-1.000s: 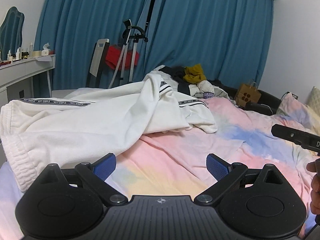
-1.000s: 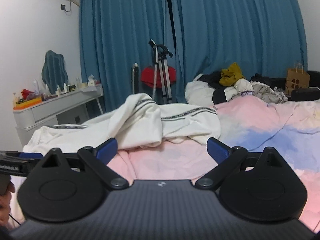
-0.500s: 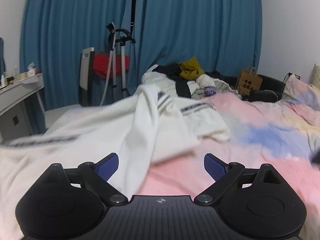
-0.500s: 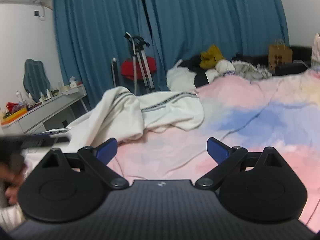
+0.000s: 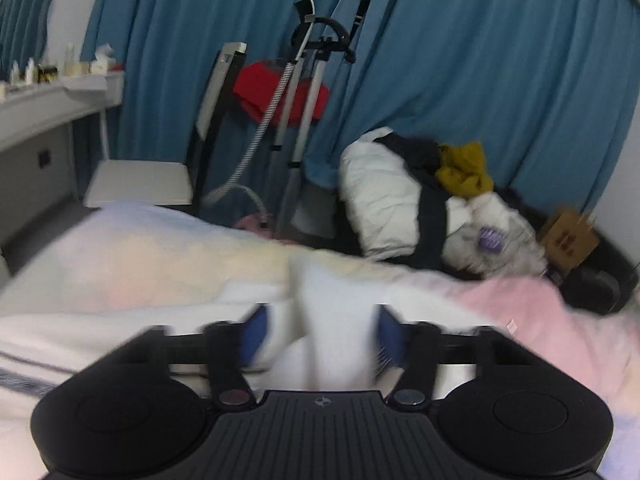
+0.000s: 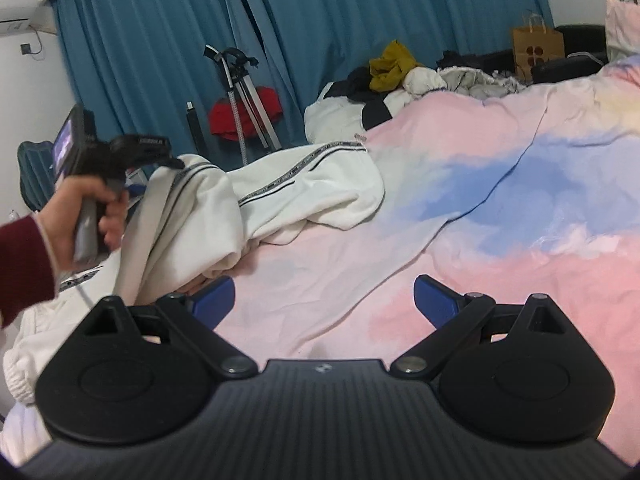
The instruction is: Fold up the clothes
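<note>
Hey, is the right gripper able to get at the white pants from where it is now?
Probably yes. The right gripper is open over bare bedspread, and the white pants lie just ahead to its left with nothing between them.

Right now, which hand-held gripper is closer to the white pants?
Left. The left hand-held gripper has the white pants between its fingers; the right hand-held gripper is open beside them.

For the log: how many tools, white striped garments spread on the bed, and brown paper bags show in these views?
tools: 2, left tool and right tool
white striped garment: 1
brown paper bag: 1
Total: 4
</note>
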`<state>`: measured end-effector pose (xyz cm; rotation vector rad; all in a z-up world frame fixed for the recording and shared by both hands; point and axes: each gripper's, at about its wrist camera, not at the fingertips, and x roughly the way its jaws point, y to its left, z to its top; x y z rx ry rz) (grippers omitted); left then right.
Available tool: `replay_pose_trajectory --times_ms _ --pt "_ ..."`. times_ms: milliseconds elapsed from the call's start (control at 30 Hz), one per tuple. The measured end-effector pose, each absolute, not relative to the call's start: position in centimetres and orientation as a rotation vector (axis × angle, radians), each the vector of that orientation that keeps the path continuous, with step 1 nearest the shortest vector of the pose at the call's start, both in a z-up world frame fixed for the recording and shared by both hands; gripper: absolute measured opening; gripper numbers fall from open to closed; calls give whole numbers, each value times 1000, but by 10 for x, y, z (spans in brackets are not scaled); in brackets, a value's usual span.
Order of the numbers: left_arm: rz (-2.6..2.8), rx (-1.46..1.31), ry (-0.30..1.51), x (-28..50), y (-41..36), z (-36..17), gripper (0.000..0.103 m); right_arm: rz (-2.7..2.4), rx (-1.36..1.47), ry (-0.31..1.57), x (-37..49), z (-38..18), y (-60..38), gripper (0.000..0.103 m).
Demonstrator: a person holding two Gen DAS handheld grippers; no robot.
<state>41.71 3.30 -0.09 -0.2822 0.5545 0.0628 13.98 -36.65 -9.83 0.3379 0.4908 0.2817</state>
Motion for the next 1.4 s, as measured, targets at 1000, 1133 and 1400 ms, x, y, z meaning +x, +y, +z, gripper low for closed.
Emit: replay_pose_trajectory --times_ms 1000,1133,1400 --pt "-357 68 564 65 -55 -72 8 339 764 578 160 -102 -411 73" --pt "-346 -39 544 68 -37 -67 8 294 850 651 213 -119 -422 71" --pt "-328 -209 520 84 -9 -63 8 266 931 639 311 -167 -459 59"
